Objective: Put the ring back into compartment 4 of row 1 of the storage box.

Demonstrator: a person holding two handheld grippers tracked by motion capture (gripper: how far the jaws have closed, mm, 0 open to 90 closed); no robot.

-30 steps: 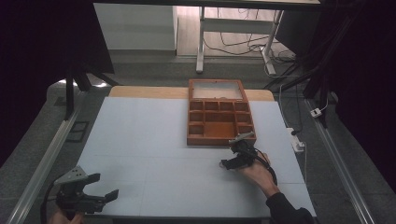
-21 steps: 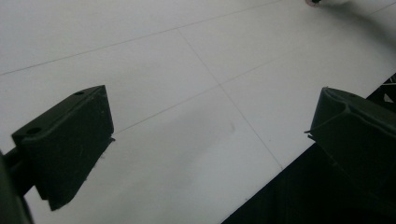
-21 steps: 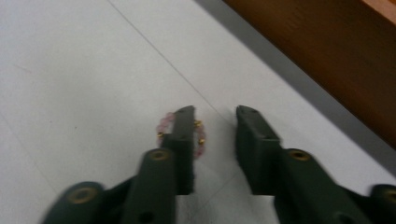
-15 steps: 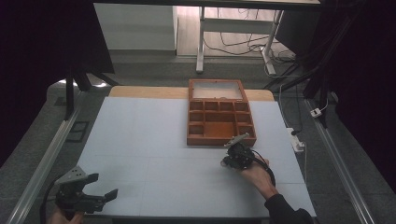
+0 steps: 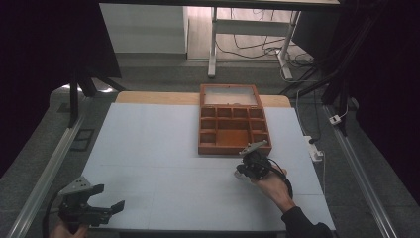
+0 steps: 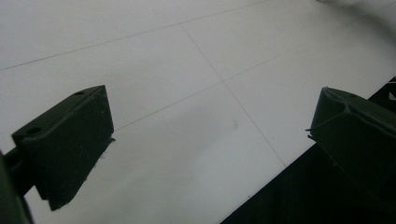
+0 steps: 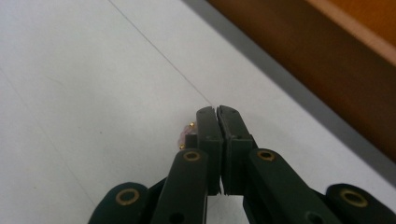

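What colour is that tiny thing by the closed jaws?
Pale pink with gold bits, clearest in the right gripper view.

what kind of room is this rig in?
Likely a lab or recording workspace, not a home. A white-topped table sits between metal rails, loose cables trail on the floor behind it, and dark curtains hang at the sides. A wooden compartment box is the prop.

high view: above near table edge, facing forward and down over whole white table (image 5: pixel 163 148) | left gripper view: close, low over table's near corner | right gripper view: very close to tabletop beside wooden box (image 7: pixel 327 70), shared with high view (image 5: pixel 233 121)
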